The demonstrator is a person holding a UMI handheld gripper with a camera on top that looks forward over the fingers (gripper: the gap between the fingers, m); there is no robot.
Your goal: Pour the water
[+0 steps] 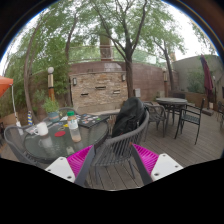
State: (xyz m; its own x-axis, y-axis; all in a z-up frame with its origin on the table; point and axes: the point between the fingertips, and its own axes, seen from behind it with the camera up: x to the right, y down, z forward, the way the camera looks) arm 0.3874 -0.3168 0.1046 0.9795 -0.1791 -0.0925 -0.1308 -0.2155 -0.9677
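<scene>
Gripper (103, 160): pointing forward over a patio, jaws standing spread, pinching nothing, pink pads (80, 158) facing inward.
Chair (118, 148): standing just ahead of the jaws, its metal back rising between them, not touching either pad.
Bag (128, 117): dark, sitting beyond the chair back, ahead of the jaws.
Table (40, 143): glass-topped, lying ahead and left of the left finger.
Bottle (74, 130): clear with a pale cap, standing upright on the table, left of the jaws and apart from them; water level too small to tell.
Cups (43, 129): small pale items sitting on the table, farther left.
Far table (171, 101): standing well beyond the right finger, chairs around it.
Wall (100, 85): stone, running far beyond the jaws, trees rising above.
</scene>
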